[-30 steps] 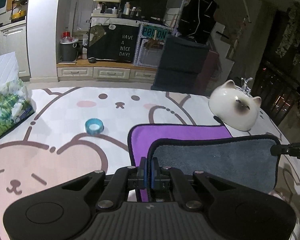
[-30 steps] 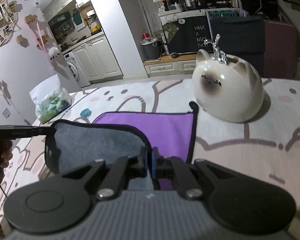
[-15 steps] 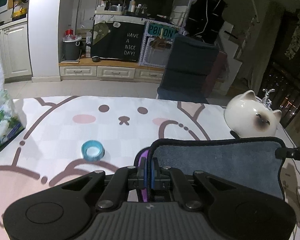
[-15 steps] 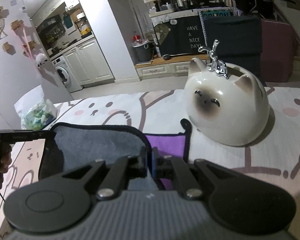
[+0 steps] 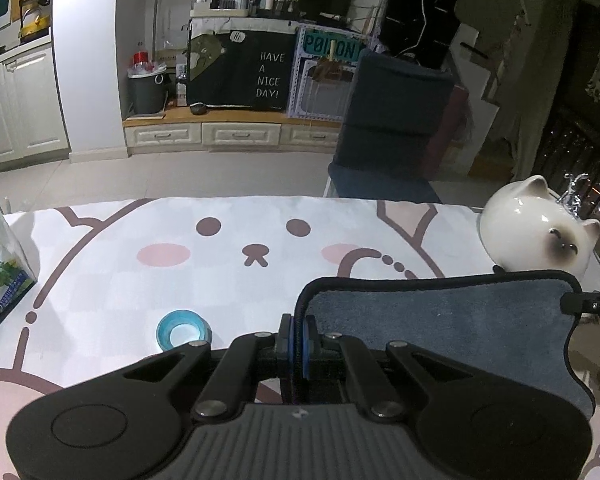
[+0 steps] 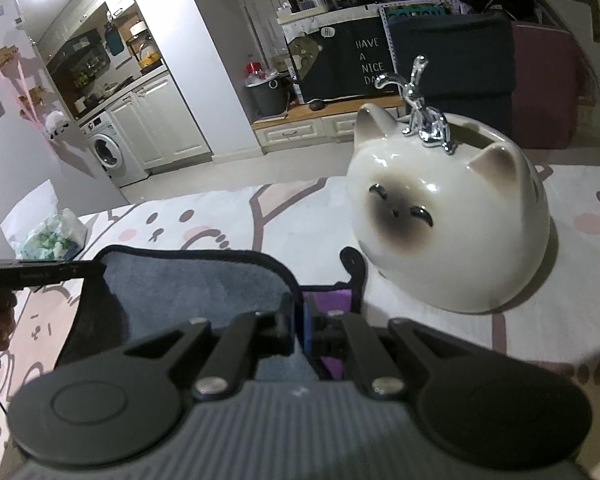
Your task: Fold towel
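Observation:
The towel (image 5: 440, 320) is grey on one side and purple on the other, with a black hem. Its near edge is lifted and carried over towards the far edge, grey side up. My left gripper (image 5: 299, 338) is shut on the towel's left corner. My right gripper (image 6: 298, 326) is shut on the right corner of the towel (image 6: 196, 284); a strip of the purple side (image 6: 332, 300) shows beside it. The right gripper's tip also shows at the right in the left wrist view (image 5: 592, 304).
A white ceramic cat bowl (image 6: 448, 220) with a silver figure stands just beyond the towel's far right corner. A blue tape roll (image 5: 183, 329) lies left of the towel. A tissue pack (image 5: 0, 280) stands at the table's left edge. A dark chair (image 5: 396, 128) stands behind the table.
Both grippers have carried the towel's lifted edge forward over the purple layer, which is now almost covered. The cat bowl looks closer.

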Demonstrator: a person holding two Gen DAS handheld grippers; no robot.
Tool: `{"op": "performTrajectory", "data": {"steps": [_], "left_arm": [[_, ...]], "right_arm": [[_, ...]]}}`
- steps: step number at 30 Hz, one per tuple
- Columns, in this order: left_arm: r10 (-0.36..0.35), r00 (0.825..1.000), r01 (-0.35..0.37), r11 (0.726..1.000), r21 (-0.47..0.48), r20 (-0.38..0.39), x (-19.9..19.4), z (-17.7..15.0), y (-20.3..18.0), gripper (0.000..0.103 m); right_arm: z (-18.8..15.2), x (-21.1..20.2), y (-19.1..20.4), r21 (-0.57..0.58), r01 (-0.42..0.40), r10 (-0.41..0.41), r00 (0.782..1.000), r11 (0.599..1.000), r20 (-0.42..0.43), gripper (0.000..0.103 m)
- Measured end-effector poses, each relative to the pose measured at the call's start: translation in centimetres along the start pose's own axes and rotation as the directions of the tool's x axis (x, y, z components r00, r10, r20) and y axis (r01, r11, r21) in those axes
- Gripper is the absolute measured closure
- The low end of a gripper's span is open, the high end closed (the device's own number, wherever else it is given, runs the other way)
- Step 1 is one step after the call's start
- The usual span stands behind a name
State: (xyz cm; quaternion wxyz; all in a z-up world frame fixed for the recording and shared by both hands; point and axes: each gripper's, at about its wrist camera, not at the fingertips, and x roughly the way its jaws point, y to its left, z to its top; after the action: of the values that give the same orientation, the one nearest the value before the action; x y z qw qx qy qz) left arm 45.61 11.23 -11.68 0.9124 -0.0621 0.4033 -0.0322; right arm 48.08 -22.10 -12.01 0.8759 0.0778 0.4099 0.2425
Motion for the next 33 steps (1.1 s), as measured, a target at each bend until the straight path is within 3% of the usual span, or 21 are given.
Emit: {"op": "performTrajectory", "data": {"steps": [6,8,9,12,15,16,33], "left_arm": [[0.008,1.000,-0.008,1.000,-0.002,-0.011,1.0,-0.2,-0.2,0.095],[0.023,1.000,-0.023,1.000,-0.004,-0.021,1.1,-0.3,-0.3,0.092],[0.030,0.999,-0.030,1.000,-0.007,-0.032,1.2,-0.3,-0.4,0.082],[0.041,0.998,-0.042,0.999,-0.014,-0.039,0.9,-0.5,-0.4,0.045],[0.069,0.997,-0.069,0.998,0.002,-0.035,0.4,-0.7,-0.8,0.008],[0.074,0.997,-0.074,0.997,0.008,-0.028,0.1,-0.8,-1.0,0.001],[0.089,0.996,-0.088,0.995,0.048,-0.015,-4.2,-1.2,-3.9,0.000]], "right_arm": [[-0.2,1.2,0.3,-0.007,0.034,-0.034,0.999,0.999,-0.022,0.093],[-0.3,1.5,0.5,-0.013,0.047,-0.047,0.999,0.999,-0.023,0.062],[-0.4,1.5,0.6,-0.010,0.055,-0.055,0.998,0.998,-0.023,0.040],[-0.7,1.4,1.0,-0.026,0.064,-0.064,0.998,0.998,-0.019,0.030],[-0.8,1.3,1.5,-0.026,0.056,-0.056,0.998,0.998,-0.027,0.008],[-0.9,1.2,1.7,-0.027,0.056,-0.057,0.998,0.998,-0.026,0.000],[-1.6,-2.8,4.6,-0.010,0.109,-0.109,0.994,0.994,-0.008,0.000]]}}
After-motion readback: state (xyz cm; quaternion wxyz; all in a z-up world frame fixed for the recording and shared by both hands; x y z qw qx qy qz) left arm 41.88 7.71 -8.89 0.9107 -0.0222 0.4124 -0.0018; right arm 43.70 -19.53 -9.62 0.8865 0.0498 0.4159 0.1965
